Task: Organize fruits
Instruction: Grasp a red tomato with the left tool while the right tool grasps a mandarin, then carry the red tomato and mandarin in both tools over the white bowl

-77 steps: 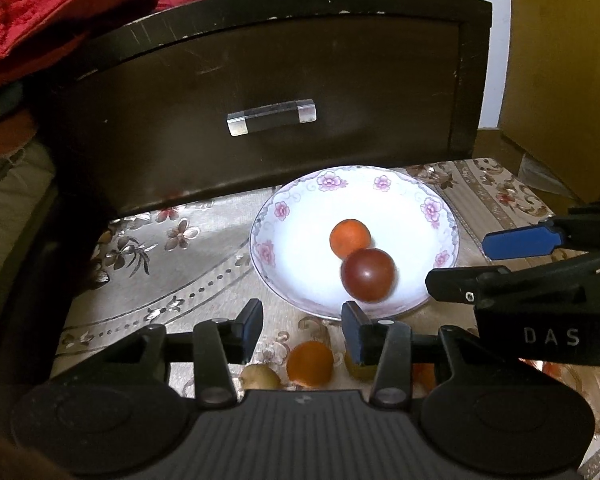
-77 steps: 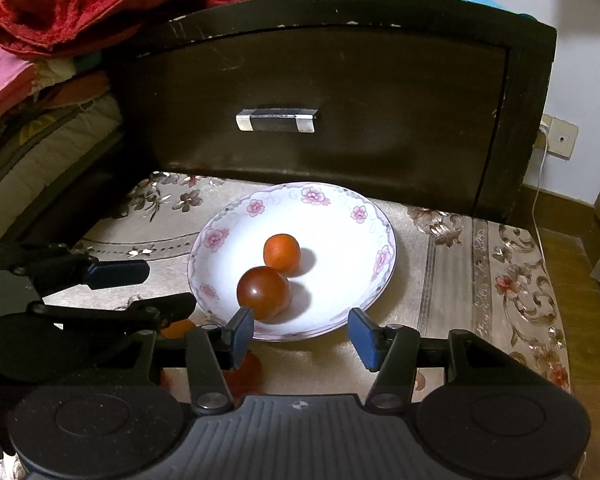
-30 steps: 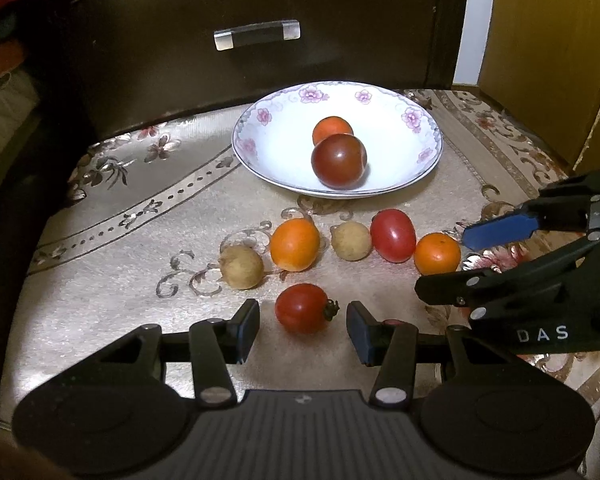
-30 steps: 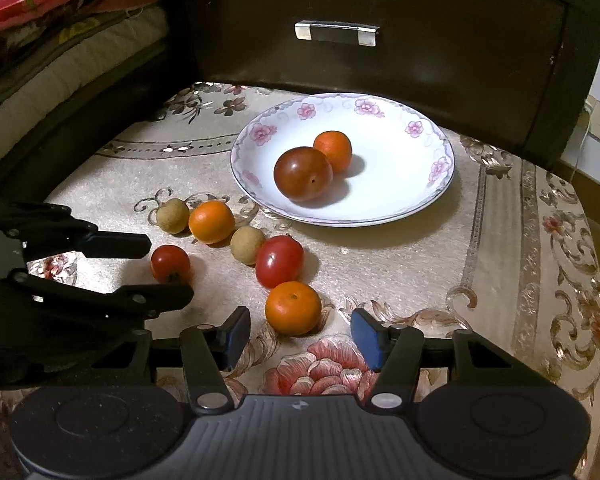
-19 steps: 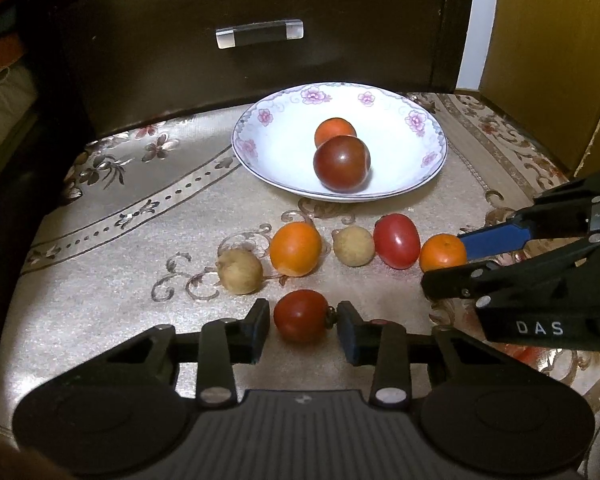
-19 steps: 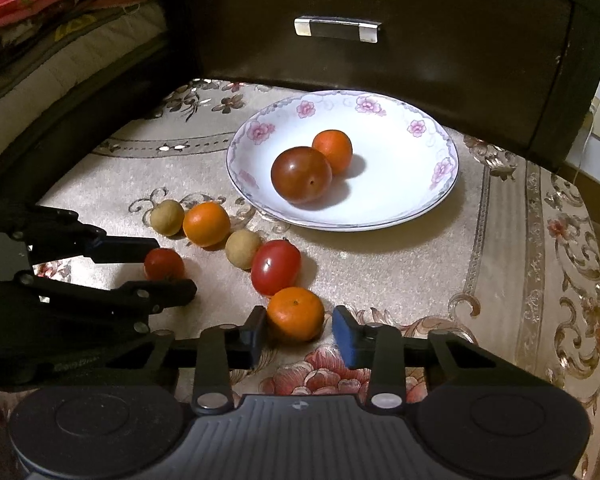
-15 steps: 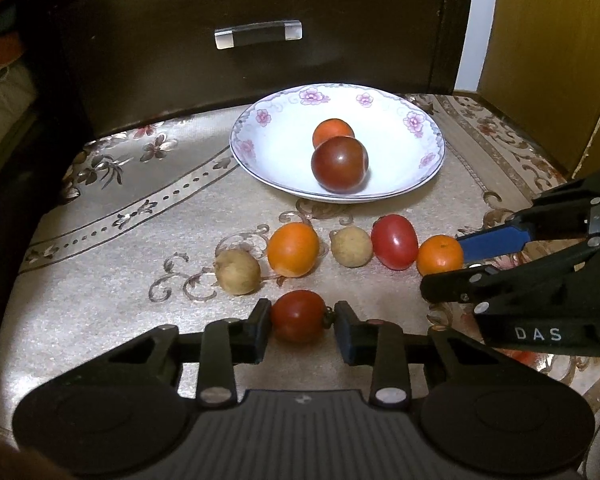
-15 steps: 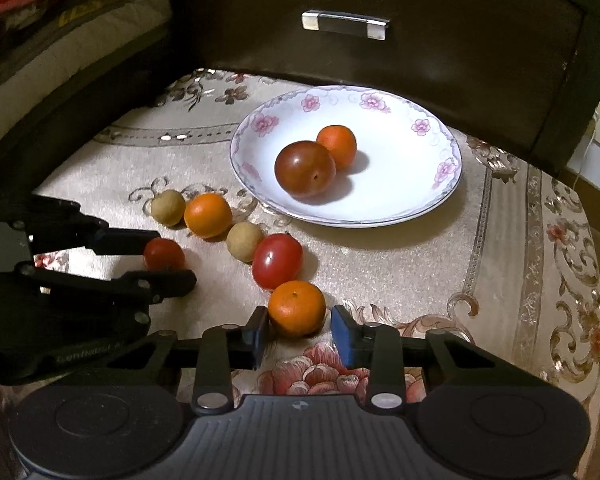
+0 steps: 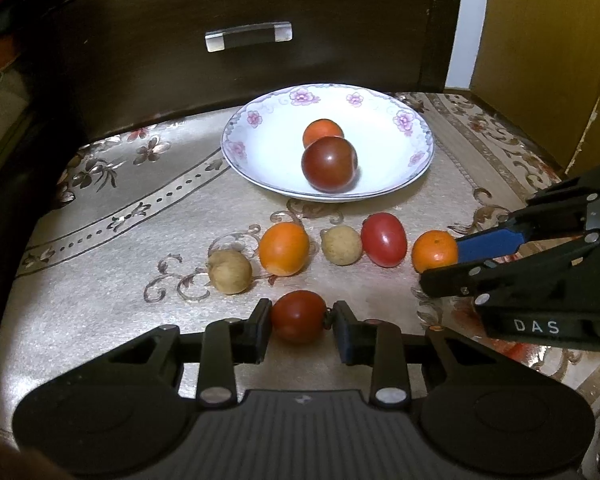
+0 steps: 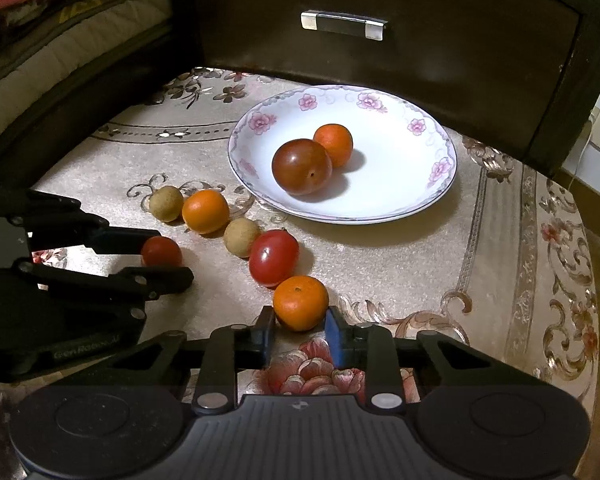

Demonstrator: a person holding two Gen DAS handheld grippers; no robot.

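On the floral cloth, my left gripper (image 9: 299,320) is shut on a small red tomato (image 9: 298,314), its pads pressing both sides. My right gripper (image 10: 300,322) has its jaws closing tight on a small orange (image 10: 300,302), and both pads touch it. In the right wrist view the left gripper (image 10: 168,254) holds the same tomato (image 10: 162,251). The white flowered plate (image 9: 380,148) holds a dark red tomato (image 9: 329,164) and an orange fruit (image 9: 322,130). In front of the plate lie an orange fruit (image 9: 284,248), two tan longans (image 9: 230,266) (image 9: 341,245) and an oval red tomato (image 9: 383,239).
A dark wooden drawer front with a clear handle (image 9: 248,36) rises right behind the plate. Folded bedding (image 10: 60,40) lies at the left and a yellow board (image 9: 540,60) stands at the right. Bare cloth (image 10: 520,240) stretches to the right of the plate.
Both grippers have come down from near the plate to the loose fruit. Both then narrowed their jaws: the left onto the small red tomato, the right onto the small orange.
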